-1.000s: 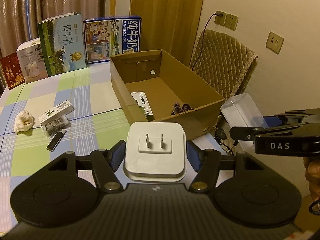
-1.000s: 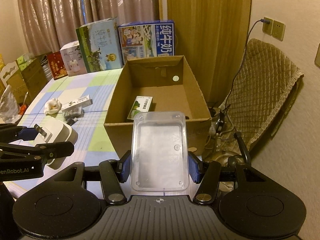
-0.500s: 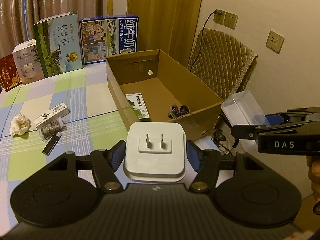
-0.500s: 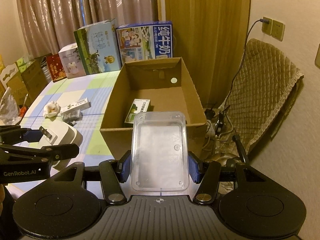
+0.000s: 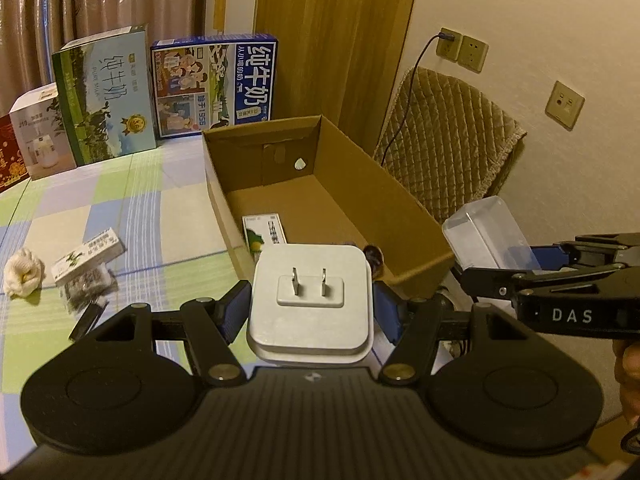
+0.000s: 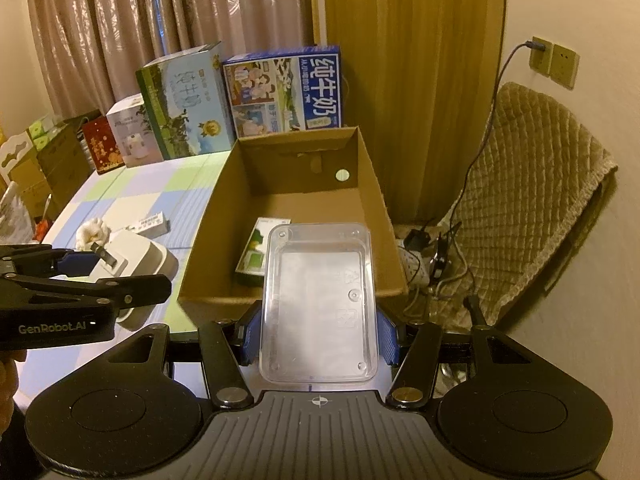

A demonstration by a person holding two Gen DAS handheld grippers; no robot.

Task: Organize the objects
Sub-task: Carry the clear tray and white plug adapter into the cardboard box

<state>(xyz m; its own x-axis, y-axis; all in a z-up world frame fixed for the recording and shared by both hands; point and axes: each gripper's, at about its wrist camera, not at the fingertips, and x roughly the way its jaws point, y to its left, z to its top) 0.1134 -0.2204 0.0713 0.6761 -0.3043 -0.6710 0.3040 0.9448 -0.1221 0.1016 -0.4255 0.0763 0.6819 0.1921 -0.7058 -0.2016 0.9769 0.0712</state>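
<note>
Left gripper [image 5: 310, 312] clenched on white plug adapter [image 5: 310, 300], prongs up; right gripper [image 6: 319, 334] clamped on clear plastic tray [image 6: 319, 308]. Both hovered near cardboard box [image 6: 288, 200] on checked bench [image 5: 120, 208], small green carton [image 6: 256, 252] inside

I count two milk cartons [image 5: 105, 96] upper left, one cardboard box [image 5: 404, 216], one charger [image 5: 310, 300], one clear tray [image 6: 318, 308], two grippers [image 6: 318, 332].
</note>
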